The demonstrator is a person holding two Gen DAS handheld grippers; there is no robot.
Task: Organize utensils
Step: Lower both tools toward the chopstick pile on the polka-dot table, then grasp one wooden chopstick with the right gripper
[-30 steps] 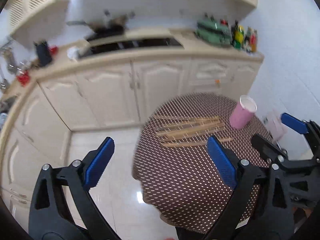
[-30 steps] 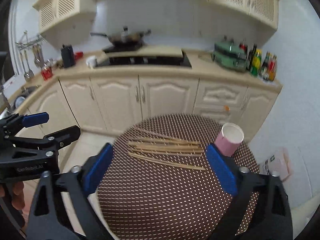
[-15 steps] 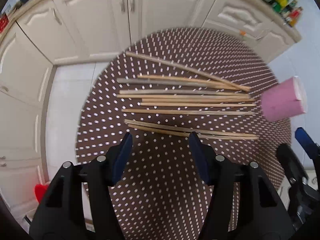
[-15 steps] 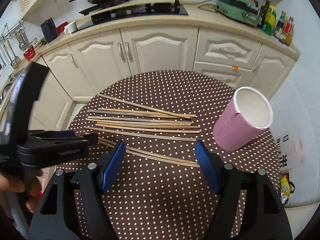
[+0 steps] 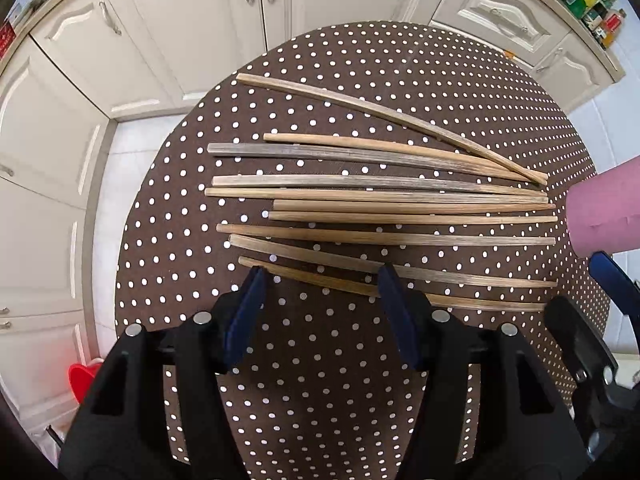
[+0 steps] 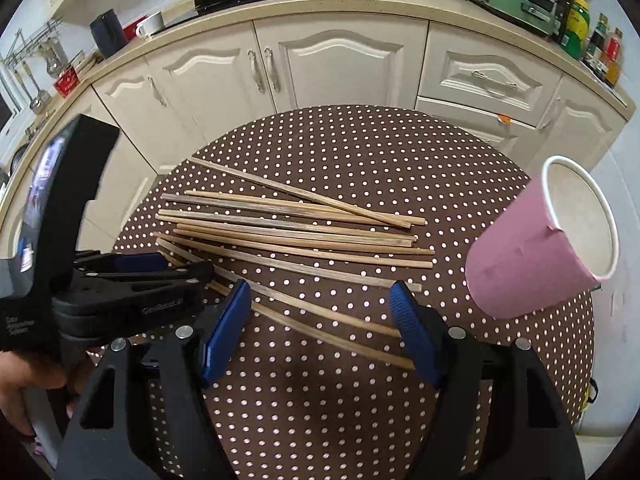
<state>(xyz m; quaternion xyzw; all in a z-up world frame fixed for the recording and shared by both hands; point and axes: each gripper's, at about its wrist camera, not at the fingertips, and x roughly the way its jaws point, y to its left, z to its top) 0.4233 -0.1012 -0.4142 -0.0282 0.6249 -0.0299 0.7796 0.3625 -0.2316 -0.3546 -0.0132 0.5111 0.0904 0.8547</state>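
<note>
Nothing is sorted yet: all the chopsticks (image 5: pixel 380 196) lie loose on the tabletop (image 5: pixel 320 380), the pink paper cup (image 6: pixel 536 248) empty. Left gripper (image 5: pixel 320 276) and right gripper (image 6: pixel 320 292) hover, jaws apart, holding nothing.

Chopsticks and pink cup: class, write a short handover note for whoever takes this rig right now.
Left tool: open, just narrowed, holding nothing, its tips at the nearest chopstick.
Right tool: open, just narrowed, empty, over the near chopsticks.
Chopsticks: all loose on the dotted table.
Pink cup: at the right of the table, nothing seen inside.
Done: nothing sorted.
Left: probably gather the chopsticks into the cup.
</note>
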